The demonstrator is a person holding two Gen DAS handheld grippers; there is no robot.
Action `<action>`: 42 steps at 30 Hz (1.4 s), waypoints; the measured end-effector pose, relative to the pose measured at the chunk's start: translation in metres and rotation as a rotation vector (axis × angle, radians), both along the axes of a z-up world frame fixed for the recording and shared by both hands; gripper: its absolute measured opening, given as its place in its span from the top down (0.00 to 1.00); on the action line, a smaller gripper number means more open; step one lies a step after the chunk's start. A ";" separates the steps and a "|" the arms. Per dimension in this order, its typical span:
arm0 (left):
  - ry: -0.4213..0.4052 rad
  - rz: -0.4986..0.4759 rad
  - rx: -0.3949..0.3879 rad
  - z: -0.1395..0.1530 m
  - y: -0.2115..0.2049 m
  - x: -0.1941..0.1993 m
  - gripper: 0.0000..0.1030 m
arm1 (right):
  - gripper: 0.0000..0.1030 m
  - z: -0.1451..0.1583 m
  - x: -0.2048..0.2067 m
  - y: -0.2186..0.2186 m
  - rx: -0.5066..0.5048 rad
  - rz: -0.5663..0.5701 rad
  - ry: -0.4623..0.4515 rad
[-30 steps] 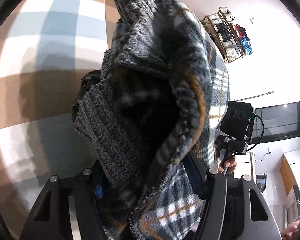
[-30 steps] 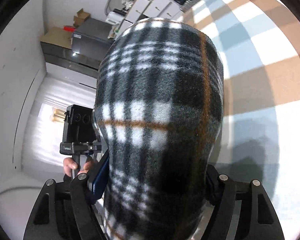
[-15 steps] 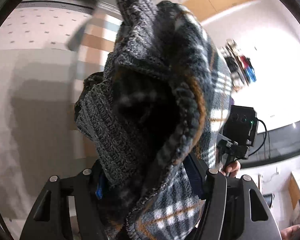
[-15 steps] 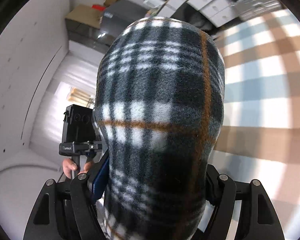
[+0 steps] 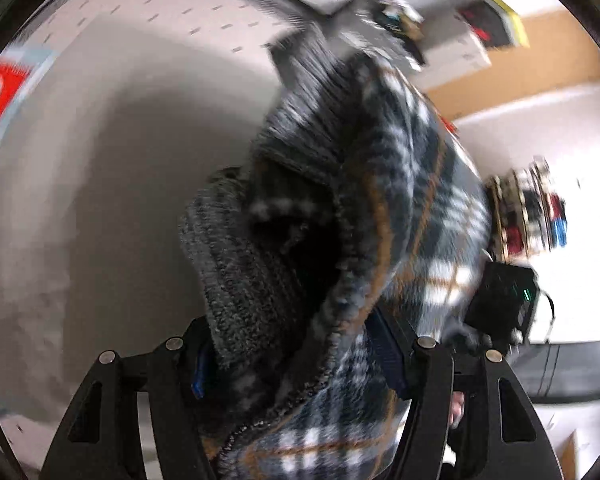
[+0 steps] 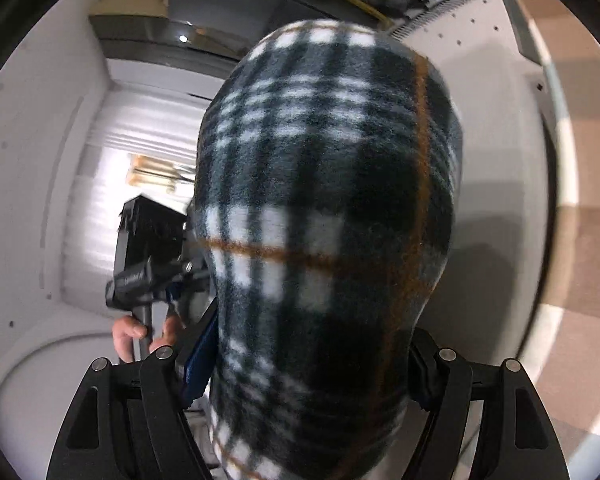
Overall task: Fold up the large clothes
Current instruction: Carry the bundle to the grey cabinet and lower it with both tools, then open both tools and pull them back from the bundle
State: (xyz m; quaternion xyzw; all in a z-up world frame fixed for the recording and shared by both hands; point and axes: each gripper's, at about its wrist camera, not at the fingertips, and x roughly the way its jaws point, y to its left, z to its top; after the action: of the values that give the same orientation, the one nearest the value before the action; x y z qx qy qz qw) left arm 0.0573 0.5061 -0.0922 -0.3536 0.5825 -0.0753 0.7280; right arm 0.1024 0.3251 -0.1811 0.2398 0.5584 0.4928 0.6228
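Note:
A dark plaid fleece garment with a grey knit collar fills the left wrist view. It bulges up between the jaws of my left gripper, which is shut on it. In the right wrist view the same plaid garment bulges between the jaws of my right gripper. These jaws are opening, though their pads still touch the cloth on both sides. Each view shows the other hand-held gripper beside the cloth, one at the right and one at the left with a hand on its grip.
A white surface with small dark marks lies under the garment. Brown, blue and white checked flooring runs along the right. A shelf of small items, cardboard boxes and a dark cabinet stand further off. Something red shows at far left.
Both hands have swung sideways with the garment: the checked floor behind it has given way to the white surface. The cloth sits in both grippers as before.

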 end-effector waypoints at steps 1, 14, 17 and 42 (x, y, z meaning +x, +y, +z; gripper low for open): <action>-0.007 0.011 -0.054 -0.013 0.003 -0.001 0.40 | 0.19 -0.002 -0.005 0.005 -0.012 0.013 -0.042; -0.111 0.140 0.069 -0.001 0.025 -0.042 0.37 | 0.05 0.026 -0.012 0.026 -0.122 0.068 -0.126; -0.162 0.240 0.129 0.018 0.065 -0.066 0.37 | 0.05 0.042 -0.019 0.014 -0.140 0.070 -0.197; -0.746 0.487 0.580 0.078 -0.181 -0.264 0.10 | 0.00 0.162 -0.238 -0.186 -0.024 -0.350 -0.959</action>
State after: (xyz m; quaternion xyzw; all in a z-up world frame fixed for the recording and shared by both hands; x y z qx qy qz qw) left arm -0.2065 0.3255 -0.0144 -0.2120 0.1820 0.1395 0.9500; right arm -0.1355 0.1388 -0.0193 0.0695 0.1668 0.4293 0.8849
